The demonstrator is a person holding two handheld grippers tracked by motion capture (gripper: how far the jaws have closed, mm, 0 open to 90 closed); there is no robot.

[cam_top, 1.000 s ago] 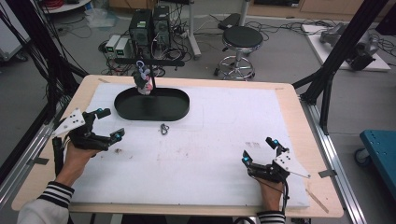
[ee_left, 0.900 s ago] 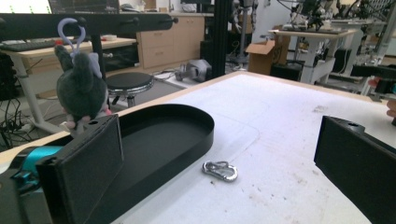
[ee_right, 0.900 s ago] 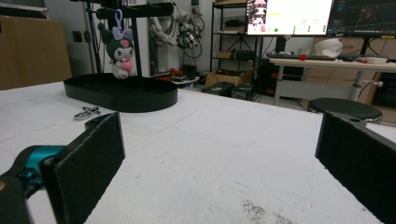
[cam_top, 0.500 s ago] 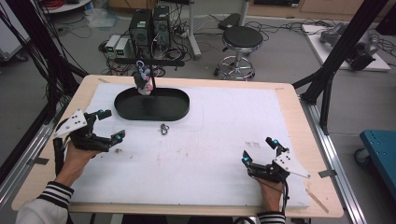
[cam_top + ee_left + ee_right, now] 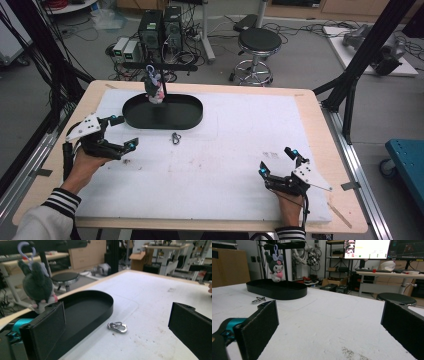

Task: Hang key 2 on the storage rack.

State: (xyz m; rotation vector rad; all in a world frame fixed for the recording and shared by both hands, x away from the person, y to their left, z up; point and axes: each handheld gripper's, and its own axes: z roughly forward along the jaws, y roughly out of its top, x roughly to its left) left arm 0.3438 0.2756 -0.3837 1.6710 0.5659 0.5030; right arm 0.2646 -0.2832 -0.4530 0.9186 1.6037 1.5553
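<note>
A small metal carabiner clip [image 5: 175, 138] [image 5: 117, 327] [image 5: 258, 300] lies on the white mat just in front of the black oval tray [image 5: 186, 116] [image 5: 82, 310] [image 5: 277, 291]. A dark plush keychain toy [image 5: 154, 87] [image 5: 37, 286] [image 5: 276, 266] hangs by a purple loop from a black stand over the tray. My left gripper [image 5: 122, 132] [image 5: 117, 336] is open at the left of the mat, left of the clip, nothing between its jaws. My right gripper [image 5: 278, 161] [image 5: 332, 327] rests open near the front right, empty.
The white mat [image 5: 240, 140] covers most of the wooden table [image 5: 325, 150]. Behind the table stand a round stool [image 5: 257, 42] and computer boxes [image 5: 160, 25] on the floor. Black frame posts [image 5: 360, 65] rise at the right edge.
</note>
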